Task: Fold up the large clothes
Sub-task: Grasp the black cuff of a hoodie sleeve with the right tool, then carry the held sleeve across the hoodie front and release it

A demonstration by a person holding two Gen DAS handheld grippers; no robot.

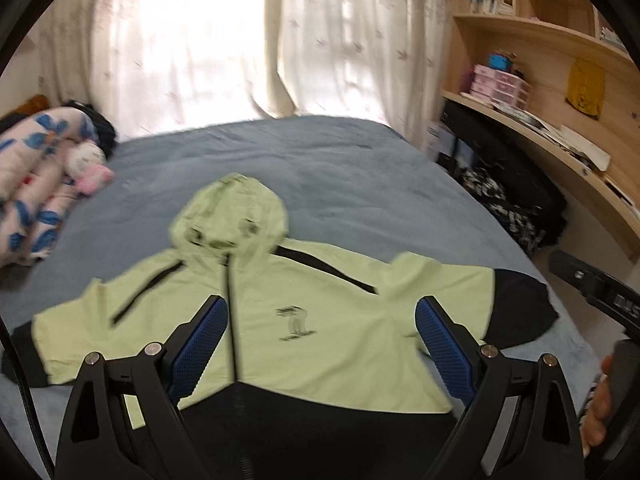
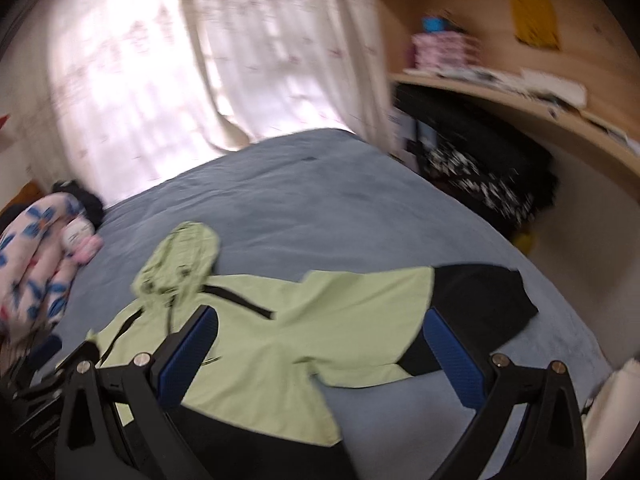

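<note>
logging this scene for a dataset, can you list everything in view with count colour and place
jacket: 1, light green with black cuffs and hem, spread flat front-up on the bed, hood toward the window
bed: 1, grey-blue cover, centre
quilt: 1, pink with blue flowers, rolled at the bed's left edge
plush toy: 1, white and pink, against the quilt
curtains: white, lit, behind the bed
shelves: wooden, right wall, holding books and pink boxes
dark bags: black and patterned, under the shelf; count unclear
hand: 1, right edge of the left wrist view
left gripper: black, blue pads, open above the jacket
right gripper: same, open above the jacket
</note>
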